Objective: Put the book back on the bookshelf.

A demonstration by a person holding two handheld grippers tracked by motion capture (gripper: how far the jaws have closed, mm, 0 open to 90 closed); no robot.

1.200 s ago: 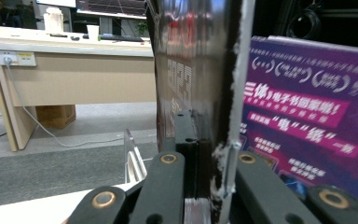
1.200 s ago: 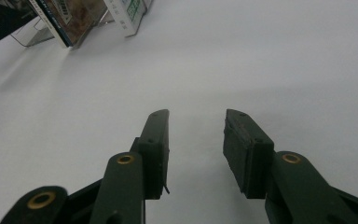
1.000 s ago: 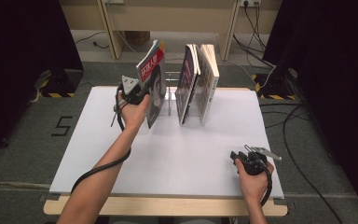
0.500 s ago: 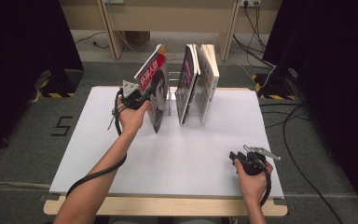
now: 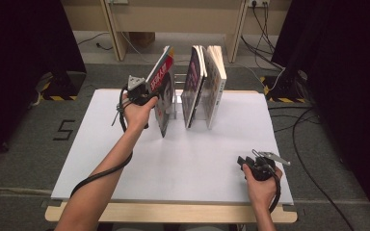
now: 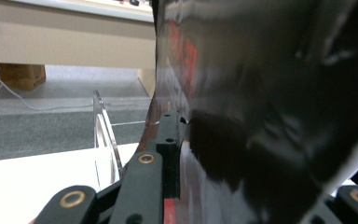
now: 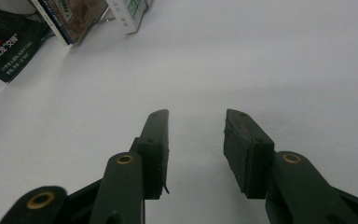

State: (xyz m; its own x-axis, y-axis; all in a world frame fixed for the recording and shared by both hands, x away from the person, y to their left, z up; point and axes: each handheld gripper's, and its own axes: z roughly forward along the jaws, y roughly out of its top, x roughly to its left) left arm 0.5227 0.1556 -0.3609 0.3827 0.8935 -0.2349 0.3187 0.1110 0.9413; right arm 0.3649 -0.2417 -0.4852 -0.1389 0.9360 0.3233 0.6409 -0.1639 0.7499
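The white counter point(image 5: 139, 178) carries a clear rack point(image 6: 103, 140) near its far edge, and several books point(image 5: 207, 84) stand upright in it so their spines stay readable. A little to their left, a magazine point(image 5: 161, 94) with a dark cover leans tilted, apart from the books. The left tool point(image 5: 142, 94) is at this magazine; its jaws have just been opening, and the cover is between them, seemingly released so it can rest in the rack. The right tool point(image 7: 196, 154) waits near the front right of the counter, jaws apart and grasping nothing.
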